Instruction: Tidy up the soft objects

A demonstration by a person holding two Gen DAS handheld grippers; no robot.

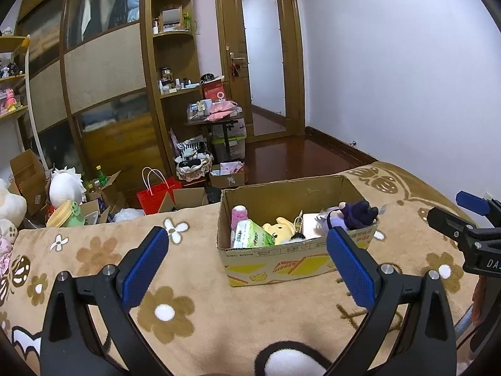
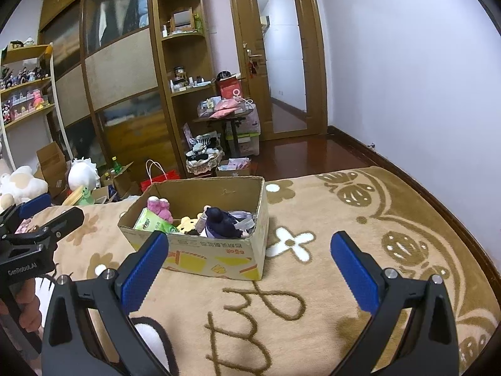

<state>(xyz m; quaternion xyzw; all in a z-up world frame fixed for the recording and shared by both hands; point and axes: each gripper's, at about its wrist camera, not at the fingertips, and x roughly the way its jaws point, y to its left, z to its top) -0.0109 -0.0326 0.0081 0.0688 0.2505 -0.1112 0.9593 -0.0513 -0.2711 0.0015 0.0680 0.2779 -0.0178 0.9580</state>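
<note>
A cardboard box [image 1: 281, 261] stands on the beige flowered blanket; it also shows in the right wrist view [image 2: 219, 258]. Inside lie a pink plush [image 1: 239, 214], a green tissue pack [image 1: 252, 235], a yellow plush [image 1: 280, 227] and a dark purple doll [image 1: 357, 214]; the doll also shows in the right wrist view [image 2: 220, 222]. My left gripper [image 1: 247, 244] is open and empty, just in front of the box. My right gripper [image 2: 250, 250] is open and empty, in front and to the right of the box. Each gripper shows at the edge of the other's view.
The blanket [image 2: 344, 206] covers a bed whose far edge drops to a wooden floor. Beyond it to the left are a red bag [image 1: 156, 195], open cartons, a white plush [image 1: 65, 185] and a green frog toy [image 1: 70, 214]. Wardrobe, shelves and a door stand behind.
</note>
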